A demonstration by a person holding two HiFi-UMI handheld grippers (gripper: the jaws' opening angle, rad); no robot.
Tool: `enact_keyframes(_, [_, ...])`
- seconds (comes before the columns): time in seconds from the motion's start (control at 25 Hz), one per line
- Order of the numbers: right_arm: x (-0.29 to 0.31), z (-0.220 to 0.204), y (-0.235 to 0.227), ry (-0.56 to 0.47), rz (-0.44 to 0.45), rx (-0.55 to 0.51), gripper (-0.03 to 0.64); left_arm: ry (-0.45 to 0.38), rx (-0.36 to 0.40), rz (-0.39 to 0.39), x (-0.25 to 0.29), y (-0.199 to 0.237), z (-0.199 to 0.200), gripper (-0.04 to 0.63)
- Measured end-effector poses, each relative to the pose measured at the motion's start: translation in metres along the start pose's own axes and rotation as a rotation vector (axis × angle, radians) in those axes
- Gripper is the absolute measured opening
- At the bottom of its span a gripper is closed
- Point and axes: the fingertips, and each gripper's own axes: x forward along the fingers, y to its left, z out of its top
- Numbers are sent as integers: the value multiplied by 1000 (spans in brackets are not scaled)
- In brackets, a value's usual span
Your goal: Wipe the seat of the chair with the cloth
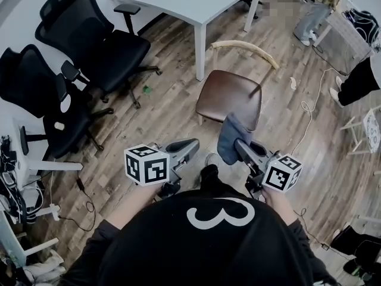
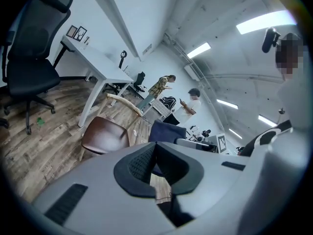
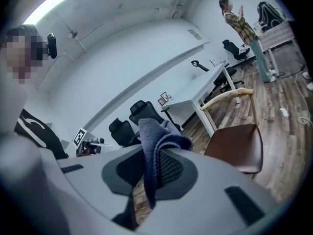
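A chair with a brown seat [image 1: 229, 96] and a pale wooden backrest [image 1: 245, 46] stands on the wood floor just ahead of me. My right gripper [image 1: 239, 143] is shut on a blue-grey cloth [image 1: 228, 137], which hangs in the air short of the seat's near edge. In the right gripper view the cloth [image 3: 155, 140] is pinched between the dark pads, with the seat [image 3: 238, 148] ahead to the right. My left gripper [image 1: 193, 143] is beside it, shut and holding nothing. The left gripper view shows the seat [image 2: 104, 135] and the cloth [image 2: 167, 131] beyond its jaws.
A white table [image 1: 196, 2] stands behind the chair. Two black office chairs [image 1: 89, 40] [image 1: 41, 97] are to the left. People stand at the far right [image 1: 321, 8], and a white cable [image 1: 309, 109] lies on the floor right of the chair.
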Motion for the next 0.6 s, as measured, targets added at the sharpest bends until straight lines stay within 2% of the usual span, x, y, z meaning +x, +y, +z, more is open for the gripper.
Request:
enact_keyframes(0.24, [33, 31, -86, 45, -22, 56, 49, 79, -18, 45, 85, 52, 46, 14])
enact_keyframes(0.44, [48, 30, -140, 89, -66, 99, 49, 191, -10, 72, 141, 76, 51, 14])
enact_keyframes(0.52, [54, 31, -152, 99, -72, 102, 49, 208, -8, 72, 154, 82, 56, 14])
enact_keyframes(0.6, [59, 29, -162, 105, -83, 120, 49, 220, -36, 68, 162, 90, 58, 14])
